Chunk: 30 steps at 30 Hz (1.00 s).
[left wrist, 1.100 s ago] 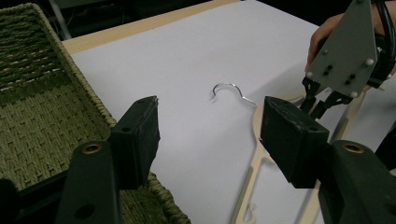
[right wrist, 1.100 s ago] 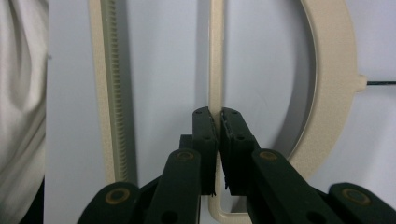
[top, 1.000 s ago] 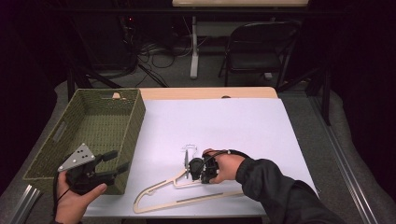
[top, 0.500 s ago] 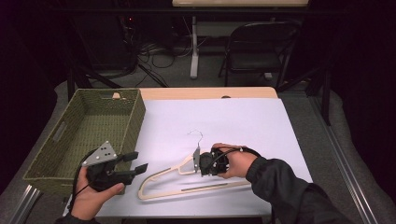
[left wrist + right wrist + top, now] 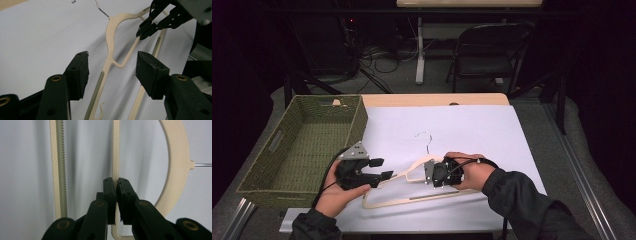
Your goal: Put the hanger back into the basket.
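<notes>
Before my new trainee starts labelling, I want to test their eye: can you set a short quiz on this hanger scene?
1. True or false: the right gripper is shut on a thin inner bar of the cream plastic hanger.
2. How do the left gripper jaws stand? A) open, the hanger's arm between them B) clamped on the hook C) shut on nothing
3. What lies in the green woven basket?

Key: 1 true. 2 A. 3 nothing visible.
</notes>
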{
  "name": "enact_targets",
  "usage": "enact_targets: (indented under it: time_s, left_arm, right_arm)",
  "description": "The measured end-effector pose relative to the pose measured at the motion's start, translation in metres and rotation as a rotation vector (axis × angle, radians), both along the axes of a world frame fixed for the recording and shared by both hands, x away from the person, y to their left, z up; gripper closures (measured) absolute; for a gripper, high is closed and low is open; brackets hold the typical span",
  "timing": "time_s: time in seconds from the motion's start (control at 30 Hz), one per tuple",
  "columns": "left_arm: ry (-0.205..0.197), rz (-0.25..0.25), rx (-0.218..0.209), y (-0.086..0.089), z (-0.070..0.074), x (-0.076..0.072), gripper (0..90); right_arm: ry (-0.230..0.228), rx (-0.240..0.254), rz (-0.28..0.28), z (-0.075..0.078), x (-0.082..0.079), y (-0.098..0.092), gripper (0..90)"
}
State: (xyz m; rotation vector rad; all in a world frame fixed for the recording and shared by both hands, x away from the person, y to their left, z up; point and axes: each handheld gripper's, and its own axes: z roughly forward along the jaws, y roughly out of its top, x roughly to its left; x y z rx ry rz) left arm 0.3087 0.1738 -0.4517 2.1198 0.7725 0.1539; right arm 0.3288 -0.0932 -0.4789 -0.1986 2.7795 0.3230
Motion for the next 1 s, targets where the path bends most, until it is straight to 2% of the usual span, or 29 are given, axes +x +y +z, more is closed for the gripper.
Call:
enact_targets:
  time_s: [0.07, 0.1, 0.13, 0.33, 0.43, 0.53, 0.6, 0.63, 0.7, 0.77, 0.87, 1.0]
  left_arm:
    - [0.022, -0.004, 0.003, -0.005, -0.006, 0.006, 44.9]
    - [0.022, -0.004, 0.003, -0.005, -0.006, 0.006, 45.3]
    - [0.043, -0.014, 0.0, -0.012, -0.014, 0.011, 45.5]
    - [0.079, -0.035, 0.016, -0.025, -0.03, 0.022, 47.5]
    - [0.099, -0.041, 0.022, -0.03, -0.035, 0.027, 50.0]
    - [0.124, -0.053, 0.022, -0.034, -0.039, 0.032, 52.5]
    - [0.133, -0.057, 0.035, -0.036, -0.042, 0.035, 55.0]
    - [0.144, -0.057, 0.038, -0.038, -0.044, 0.037, 55.8]
    - [0.144, -0.053, 0.052, -0.04, -0.046, 0.038, 59.0]
    - [0.159, -0.064, 0.037, -0.042, -0.048, 0.04, 60.9]
    - [0.17, -0.068, 0.046, -0.046, -0.051, 0.041, 66.0]
    - [0.179, -0.068, 0.071, -0.047, -0.053, 0.042, 74.2]
  right_arm:
    - [-0.015, 0.008, 0.006, -0.001, -0.001, 0.0, 85.5]
    - [-0.012, -0.003, 0.007, 0.0, -0.001, 0.0, 85.5]
    - [-0.015, -0.001, 0.011, -0.001, -0.002, 0.0, 85.5]
    - [-0.036, 0.006, 0.024, -0.001, -0.002, 0.002, 85.5]
    - [-0.032, 0.002, 0.015, -0.001, -0.004, 0.003, 85.5]
    - [-0.049, 0.011, 0.033, -0.002, -0.004, 0.004, 85.5]
    - [-0.05, -0.001, 0.033, -0.002, -0.004, 0.005, 85.5]
    - [-0.052, -0.024, 0.026, -0.001, -0.005, 0.006, 85.4]
    - [-0.048, -0.014, 0.036, -0.002, -0.006, 0.007, 85.5]
    - [-0.059, -0.002, 0.042, -0.003, -0.007, 0.009, 85.5]
    - [-0.057, 0.0, 0.046, -0.003, -0.007, 0.01, 85.5]
    - [-0.062, 0.001, 0.052, -0.004, -0.007, 0.012, 85.4]
